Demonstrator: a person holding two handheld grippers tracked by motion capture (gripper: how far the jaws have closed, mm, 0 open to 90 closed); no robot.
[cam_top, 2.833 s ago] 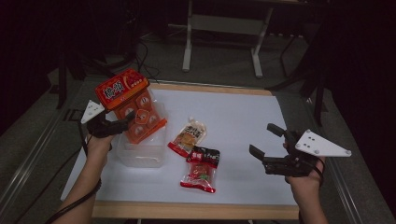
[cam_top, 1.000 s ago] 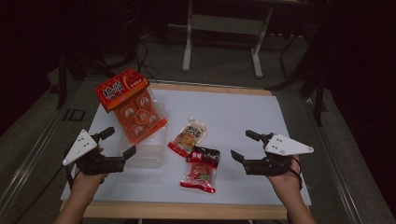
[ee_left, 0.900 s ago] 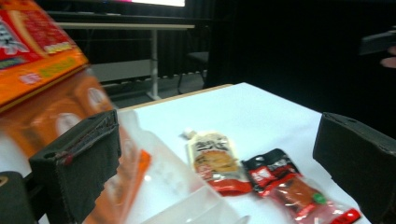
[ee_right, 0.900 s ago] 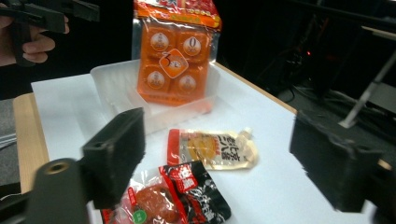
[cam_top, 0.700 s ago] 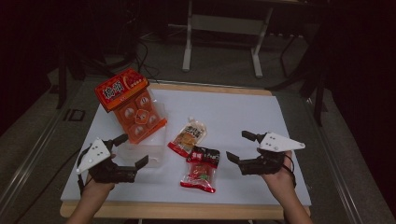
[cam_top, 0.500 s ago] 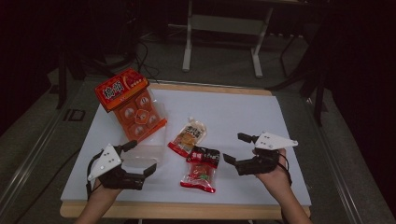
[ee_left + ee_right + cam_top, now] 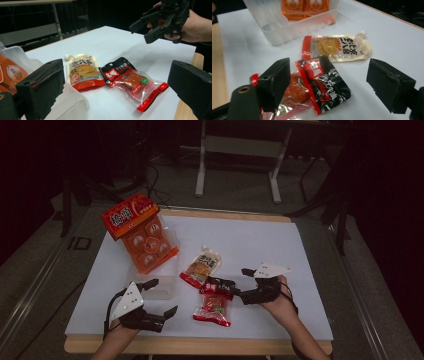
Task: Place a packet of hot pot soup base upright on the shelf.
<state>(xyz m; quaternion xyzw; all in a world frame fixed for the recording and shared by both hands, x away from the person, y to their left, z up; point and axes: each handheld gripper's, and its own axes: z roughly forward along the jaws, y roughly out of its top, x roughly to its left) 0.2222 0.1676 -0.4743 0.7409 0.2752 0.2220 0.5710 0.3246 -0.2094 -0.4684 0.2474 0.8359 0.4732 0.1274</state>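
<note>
Black sachet [image 7: 218,285] lying on the counter [image 7: 260,240], overlapping the red packet [image 7: 213,309], just beside the pale pouch [image 7: 202,266]. Right tool [image 7: 239,281], jaws wide, straddles its edge; best lowered flat to pinch the black sachet alone. Left tool [image 7: 159,296], also wide and empty, waits near the clear tub [image 7: 167,285].

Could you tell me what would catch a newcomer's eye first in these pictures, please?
Most striking is the big orange snack pack with a red header, standing tilted in the clear plastic tub at the white table's left. Mid-table lie a cream spouted pouch, a small black sachet and a clear red-edged packet. The right gripper points open jaws at the sachet; the left gripper is open by the tub.
</note>
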